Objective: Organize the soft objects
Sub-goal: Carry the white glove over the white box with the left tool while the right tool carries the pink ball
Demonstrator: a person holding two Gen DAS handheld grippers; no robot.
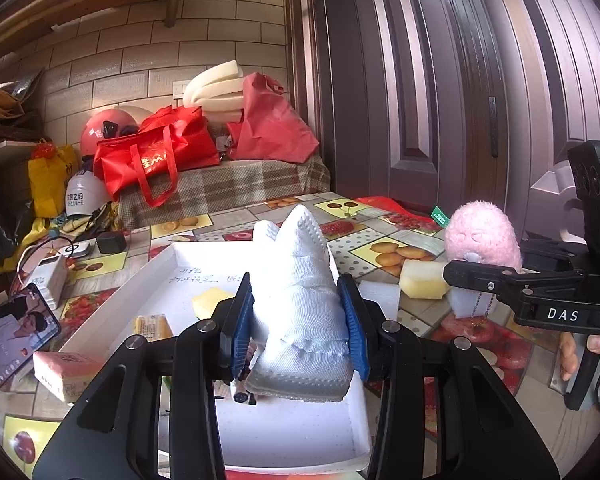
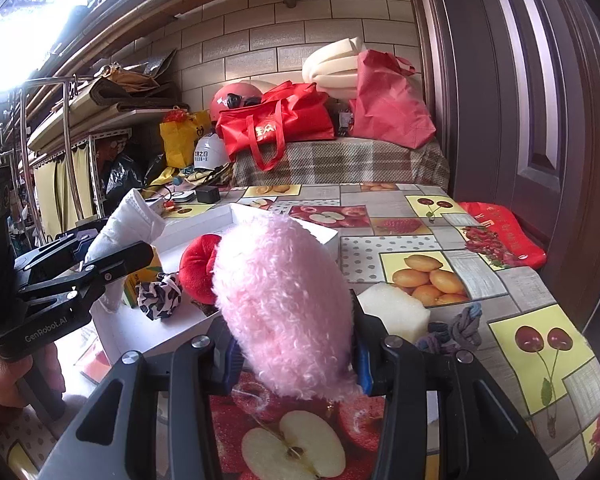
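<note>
The left gripper (image 1: 300, 320) points forward and slightly downward over the white tray (image 1: 140, 280), its jaws drawn partway in and clamped on a folded white face mask (image 1: 304, 292), whose pointed end stands up above the blue pads. A yellow sponge piece (image 1: 210, 300) and a small yellow packet (image 1: 152, 326) lie on the tray floor beneath and to the left. The right gripper (image 2: 296, 344) tilts somewhat more steeply toward the fruit-patterned surface (image 2: 520, 280), its jaws likewise partly closed and pressing on a pink fluffy plush toy (image 2: 284, 304), held up off the surface just to the right of the tray. In the right wrist view, the left gripper's handle is gripped by a hand (image 2: 4, 376) at the lower left, with the mask rising from it over the tray. A red plush (image 2: 198, 264) and a black-and-white scrunchie (image 2: 158, 296) rest inside the tray, while a white foam block (image 2: 396, 312) and a knotted grey cloth (image 2: 460, 328) lie on the surface beside the right gripper.
</note>
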